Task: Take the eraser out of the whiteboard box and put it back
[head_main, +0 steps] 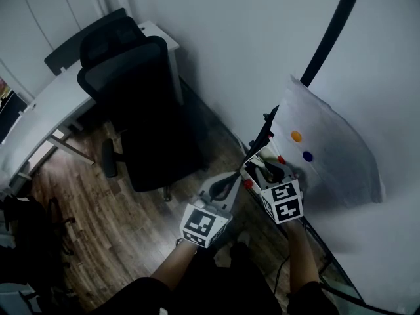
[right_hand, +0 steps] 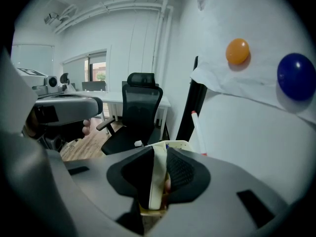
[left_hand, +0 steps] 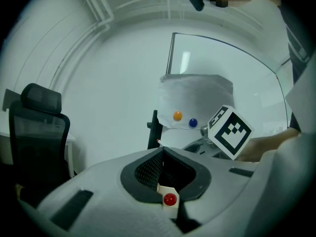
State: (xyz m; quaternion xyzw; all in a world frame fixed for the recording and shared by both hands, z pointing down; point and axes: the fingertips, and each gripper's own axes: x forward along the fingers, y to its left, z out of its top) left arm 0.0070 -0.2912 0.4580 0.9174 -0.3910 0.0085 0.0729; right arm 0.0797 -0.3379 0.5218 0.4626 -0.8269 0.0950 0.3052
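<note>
**Eraser in your right tongs, box just beyond the tips**

Your right tongs are the ones that matter. A cream slab, which I take to be the eraser, stands on edge between their jaws. Its long axis runs along the jaws, away from you. The jaws are partly closed, and the dark pads look to press on both flat faces, so I read this as a pinch and not a loose fit.

The box shows as a cream rim directly past the tips and slightly below, against the whiteboard, with a red-capped pen standing just beside it. The tongs tilt downward toward it. Judging by this, the eraser is out of the box or nearly so. Returning it would mean pushing forward and down along that same long axis, keeping the slab upright so it clears the rim.

Your left tongs are pressed together with nothing in them. They hang level, close beside the right pair. The right hand is clearly the nearer one to the box.
</note>
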